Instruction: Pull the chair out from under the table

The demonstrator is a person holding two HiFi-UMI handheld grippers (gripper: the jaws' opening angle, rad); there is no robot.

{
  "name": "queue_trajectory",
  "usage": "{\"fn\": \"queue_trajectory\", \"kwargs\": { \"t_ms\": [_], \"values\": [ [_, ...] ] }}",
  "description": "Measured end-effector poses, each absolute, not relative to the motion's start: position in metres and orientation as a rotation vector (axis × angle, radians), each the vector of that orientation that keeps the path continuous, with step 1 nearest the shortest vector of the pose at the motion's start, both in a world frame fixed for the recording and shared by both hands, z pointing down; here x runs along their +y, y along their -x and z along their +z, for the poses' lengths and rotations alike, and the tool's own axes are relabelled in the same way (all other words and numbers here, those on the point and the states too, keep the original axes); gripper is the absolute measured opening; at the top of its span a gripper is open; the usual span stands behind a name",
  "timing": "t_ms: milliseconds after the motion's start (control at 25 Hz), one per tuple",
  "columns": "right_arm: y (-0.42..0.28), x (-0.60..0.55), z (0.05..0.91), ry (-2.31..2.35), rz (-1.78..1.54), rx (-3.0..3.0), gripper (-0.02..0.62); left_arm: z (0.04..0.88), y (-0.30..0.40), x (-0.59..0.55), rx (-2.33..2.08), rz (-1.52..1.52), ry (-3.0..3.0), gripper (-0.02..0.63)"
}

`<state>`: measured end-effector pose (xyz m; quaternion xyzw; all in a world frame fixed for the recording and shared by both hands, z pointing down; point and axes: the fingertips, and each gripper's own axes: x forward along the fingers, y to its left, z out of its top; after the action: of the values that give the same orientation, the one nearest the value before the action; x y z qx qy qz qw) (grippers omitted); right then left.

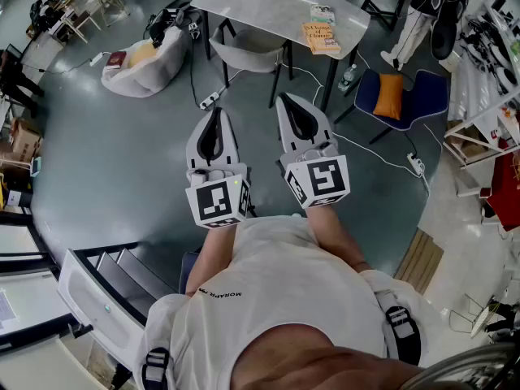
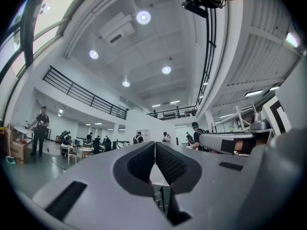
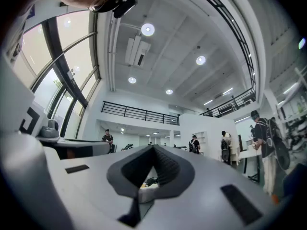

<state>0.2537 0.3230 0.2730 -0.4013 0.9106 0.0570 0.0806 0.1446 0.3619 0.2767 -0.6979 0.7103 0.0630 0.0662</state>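
A grey shell chair [image 1: 246,52] on black legs is tucked under the near edge of a pale marble-topped table [image 1: 268,2] at the top of the head view. Two books [image 1: 322,29] lie on the table's right end. My left gripper [image 1: 215,112] and right gripper [image 1: 285,99] are held side by side over the grey floor, pointing toward the chair and well short of it. Both are shut with nothing between the pads. In the left gripper view the jaws [image 2: 155,145] meet tip to tip; the right gripper [image 3: 153,149] looks the same in its own view.
A blue chair with an orange cushion [image 1: 392,96] stands right of the table. A white bag [image 1: 150,62] lies on the floor at left. Power strips [image 1: 210,100] and cables trail near the chair legs. A person [image 1: 418,10] stands at top right, and metal steps [image 1: 114,279] at lower left.
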Motion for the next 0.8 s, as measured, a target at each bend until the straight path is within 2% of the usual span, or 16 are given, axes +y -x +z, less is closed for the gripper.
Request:
{"fn": "queue_trajectory", "kwargs": {
  "t_ms": [800],
  "values": [
    [-0.309, 0.281, 0.314, 1.109, 0.066, 2.796, 0.011, 0.321, -0.204, 0.332, 2.261, 0.084, 2.024, 0.005]
  ]
}}
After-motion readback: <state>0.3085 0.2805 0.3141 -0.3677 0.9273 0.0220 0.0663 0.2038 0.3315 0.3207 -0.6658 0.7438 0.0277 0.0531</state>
